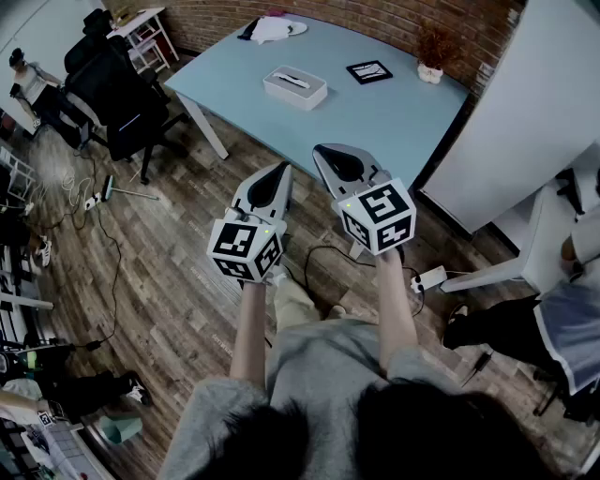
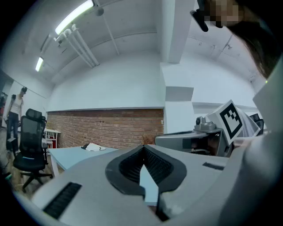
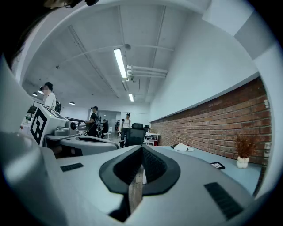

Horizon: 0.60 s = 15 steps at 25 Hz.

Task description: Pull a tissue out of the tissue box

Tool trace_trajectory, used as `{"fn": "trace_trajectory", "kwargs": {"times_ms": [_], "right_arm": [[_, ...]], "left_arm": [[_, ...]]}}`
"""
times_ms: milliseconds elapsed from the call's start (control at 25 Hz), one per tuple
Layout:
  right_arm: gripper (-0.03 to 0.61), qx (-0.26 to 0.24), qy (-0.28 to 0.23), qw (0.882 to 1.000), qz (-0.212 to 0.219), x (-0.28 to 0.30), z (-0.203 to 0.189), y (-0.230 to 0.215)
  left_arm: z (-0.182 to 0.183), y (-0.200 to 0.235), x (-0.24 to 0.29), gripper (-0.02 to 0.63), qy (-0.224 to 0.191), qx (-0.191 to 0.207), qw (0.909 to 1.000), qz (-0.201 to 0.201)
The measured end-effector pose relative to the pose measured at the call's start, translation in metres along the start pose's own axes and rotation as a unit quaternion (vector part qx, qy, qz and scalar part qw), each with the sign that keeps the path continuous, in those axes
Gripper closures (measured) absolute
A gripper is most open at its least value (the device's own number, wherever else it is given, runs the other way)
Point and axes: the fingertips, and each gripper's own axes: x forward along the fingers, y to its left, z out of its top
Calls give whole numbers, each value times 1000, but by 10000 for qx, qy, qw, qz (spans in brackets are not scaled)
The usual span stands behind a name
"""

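Grey short-sleeved shirt (image 1: 328, 361), pale trousers (image 1: 295, 302)

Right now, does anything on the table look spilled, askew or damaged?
Nothing stands out. The tissue box lies flat and intact on the table; the left gripper and right gripper are shut and empty, short of it.

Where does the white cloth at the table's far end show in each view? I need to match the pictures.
Head view: white cloth top centre, on the far end of the table beside the brick wall.
Left gripper view: white cloth left of the jaws, below the brick wall.
Right gripper view: white cloth right of the jaws, below the brick wall.
Shared landmark: the brick wall, in all three.
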Motion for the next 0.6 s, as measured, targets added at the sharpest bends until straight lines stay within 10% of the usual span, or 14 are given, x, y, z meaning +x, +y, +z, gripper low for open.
{"fn": "trace_trajectory", "kwargs": {"times_ms": [600], "right_arm": [[580,100,270,9996,-63,15,-20,-5]], "left_arm": [[-14,16,3,611,249,-51,9996,107]]}}
